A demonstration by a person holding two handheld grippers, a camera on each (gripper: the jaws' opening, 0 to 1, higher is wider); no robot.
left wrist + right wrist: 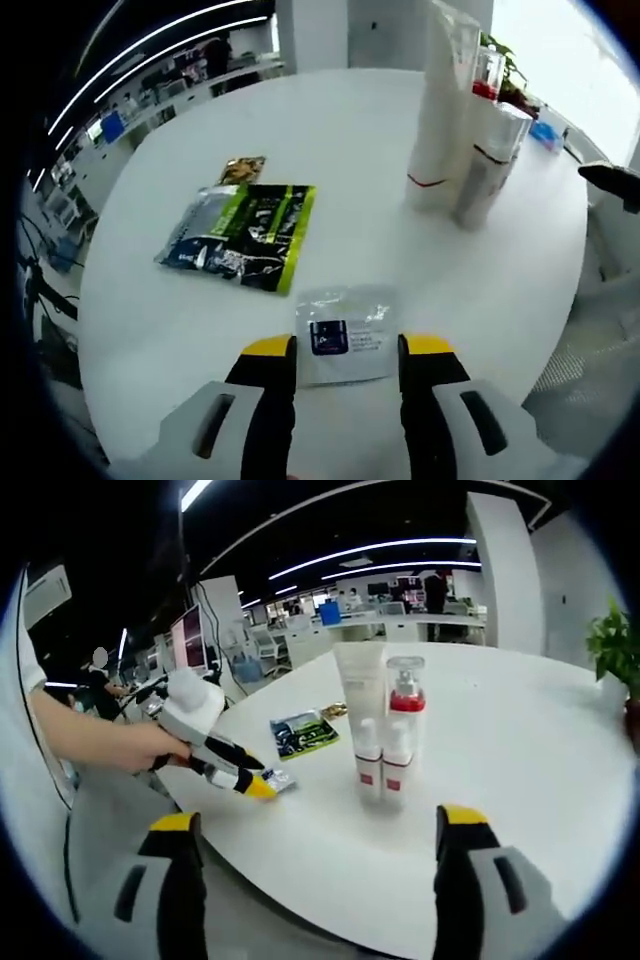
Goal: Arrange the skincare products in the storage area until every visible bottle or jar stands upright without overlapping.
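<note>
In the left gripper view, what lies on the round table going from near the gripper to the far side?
Small clear sachet with a dark label between the left gripper fingers → green and black pouch → small brown packet → white tube standing upright at the far right.

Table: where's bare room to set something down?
Free: the wide stretch of table right of the bottles, and the strip between the green pouch and the bottles. Crowded: near edge, where the left gripper straddles the sachet.
</note>
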